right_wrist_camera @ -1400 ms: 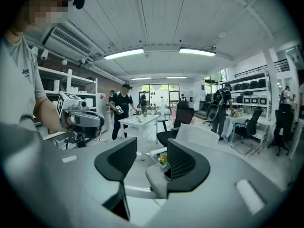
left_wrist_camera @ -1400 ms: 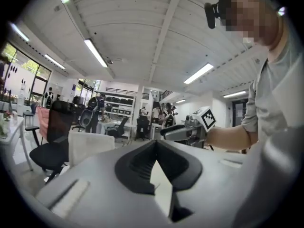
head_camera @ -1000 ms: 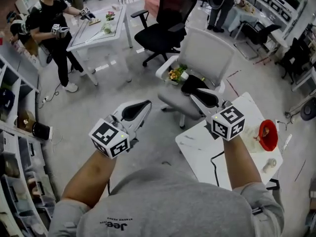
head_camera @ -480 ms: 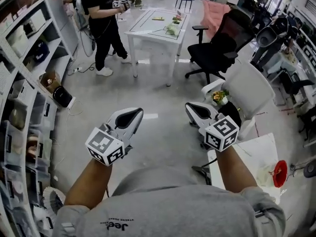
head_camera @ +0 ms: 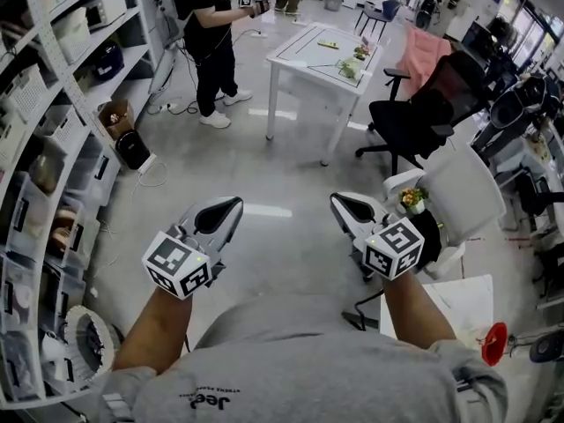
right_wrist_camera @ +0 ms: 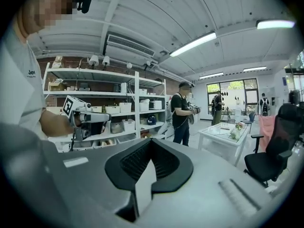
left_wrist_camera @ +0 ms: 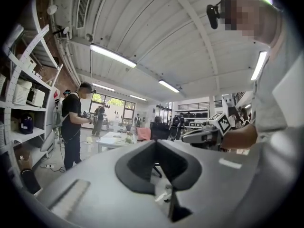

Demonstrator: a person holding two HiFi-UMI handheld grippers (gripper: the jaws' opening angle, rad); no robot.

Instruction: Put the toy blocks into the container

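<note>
Showing seemingly ribbed black pads (right_wrist_camera: 133,162): right hand-held gripper (right_wrist_camera: 151,141).

far table (head_camera: 295,60): items too small to name | shelving (head_camera: 53,104): cut by left edge | standing person (head_camera: 210,25): head past top edge | white chair (head_camera: 467,192): seat partly behind right gripper (head_camera: 337,201) | red object (head_camera: 493,344): unidentifiable

I count two grippers, the left gripper (head_camera: 233,204) and the right gripper (head_camera: 337,203), with one marker cube (head_camera: 176,264) on each. I see two office chairs, one black chair (head_camera: 423,113) and one white chair (head_camera: 458,196). There are two white tables, the far table (head_camera: 322,55) and the near table (head_camera: 449,302), one shelving unit (head_camera: 53,104), and one person (head_camera: 207,25) standing beside it.
</note>
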